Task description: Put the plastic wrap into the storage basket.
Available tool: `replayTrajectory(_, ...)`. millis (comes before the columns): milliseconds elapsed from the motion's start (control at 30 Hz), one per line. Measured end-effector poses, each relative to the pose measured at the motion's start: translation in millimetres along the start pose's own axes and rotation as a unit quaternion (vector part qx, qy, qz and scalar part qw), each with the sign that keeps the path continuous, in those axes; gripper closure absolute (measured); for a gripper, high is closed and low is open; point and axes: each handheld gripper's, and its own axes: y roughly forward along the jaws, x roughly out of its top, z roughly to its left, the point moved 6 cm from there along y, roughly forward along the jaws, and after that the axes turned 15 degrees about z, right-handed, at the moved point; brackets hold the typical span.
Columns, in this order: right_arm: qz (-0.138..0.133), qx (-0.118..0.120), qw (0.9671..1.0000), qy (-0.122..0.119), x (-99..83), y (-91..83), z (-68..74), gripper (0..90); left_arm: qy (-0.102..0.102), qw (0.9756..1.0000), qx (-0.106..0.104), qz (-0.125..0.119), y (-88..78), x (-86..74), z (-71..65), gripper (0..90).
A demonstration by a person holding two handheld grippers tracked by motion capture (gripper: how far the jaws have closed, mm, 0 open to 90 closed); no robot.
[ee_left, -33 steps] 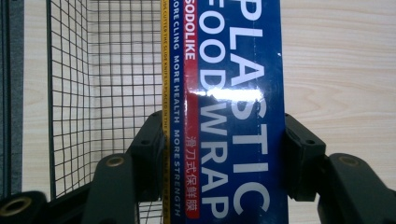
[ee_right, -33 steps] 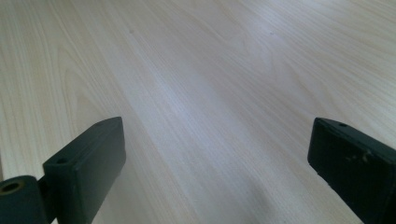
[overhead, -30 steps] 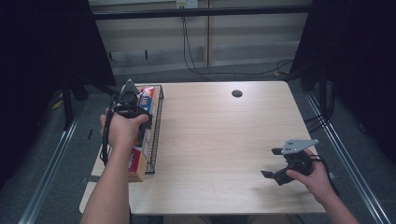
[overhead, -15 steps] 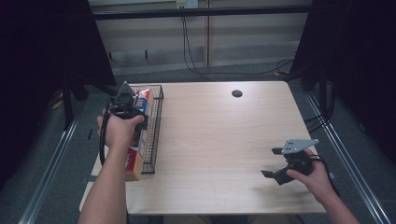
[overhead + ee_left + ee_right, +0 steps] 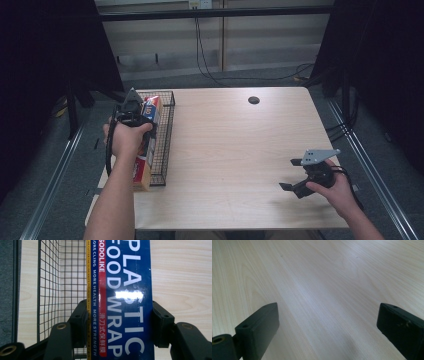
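While the right hand has stayed at the table's (image 5: 230,150) near right corner, the left hand (image 5: 125,137) has drawn the plastic food wrap box (image 5: 122,300) back toward the person since 1 second ago. The left tongs (image 5: 120,320) are clamped on the long blue box across its width, 1 jaw on each side, above the black wire basket (image 5: 165,135) at the table's left edge. The right tongs (image 5: 327,322) hover low over bare wood, jaws wide apart, holding nothing.
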Motion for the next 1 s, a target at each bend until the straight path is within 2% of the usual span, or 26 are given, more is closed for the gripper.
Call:
replayTrajectory(133, -0.001, 0.000, 1.0000, 0.000, 0.4, -0.3, 0.1, 4.2, 0.001, 1.0000, -0.001, 0.000, 2.3, 3.1, 0.7, 43.3)
replayTrajectory(167, -0.001, 0.000, 1.0000, 0.000, 0.3, -0.5, 0.0, 4.2, -0.005, 1.0000, -0.002, 0.000, 4.5, 4.5, 0.6, 43.3)
replayTrajectory(267, -0.001, -0.001, 1.0000, 0.001, 0.3, -0.6, -0.4, 4.2, -0.003, 1.0000, -0.001, 0.002, 8.7, 6.2, 0.6, 43.3)
replayTrajectory(300, -0.001, -0.001, 1.0000, 0.001, 0.4, -0.6, -0.6, 4.2, 0.003, 1.0000, 0.004, 0.004, 10.3, 6.9, 1.6, 43.3)
replayTrajectory(333, -0.001, 0.000, 1.0000, 0.002, 0.4, -0.6, -0.4, 4.2, -0.007, 1.0000, 0.000, 0.004, 11.9, 7.1, -0.2, 43.3)
replayTrajectory(467, 0.000, 0.000, 1.0000, 0.001, 0.2, 0.1, -0.5, 4.2, -0.001, 1.0000, 0.001, 0.004, 16.2, 9.8, 0.9, 43.2)
replayTrajectory(567, 0.000, 0.000, 1.0000, 0.000, 0.1, -0.1, -0.8, 4.2, -0.008, 0.9999, 0.003, 0.006, 18.8, 10.8, 0.7, 43.2)
replayTrajectory(767, 0.002, 0.001, 1.0000, 0.002, -0.1, 0.6, -0.5, 4.2, -0.002, 1.0000, 0.005, 0.007, 20.6, 12.8, 6.9, 43.1)
replayTrajectory(800, 0.001, 0.002, 1.0000, 0.000, 0.1, 0.6, -0.7, 4.2, -0.010, 0.9999, 0.001, 0.005, 21.1, 12.9, 6.7, 43.1)
replayTrajectory(1000, 0.001, 0.002, 1.0000, 0.001, 0.6, 1.1, -0.1, 4.2, -0.011, 0.9999, 0.008, 0.007, 23.8, 14.6, 10.1, 42.8)
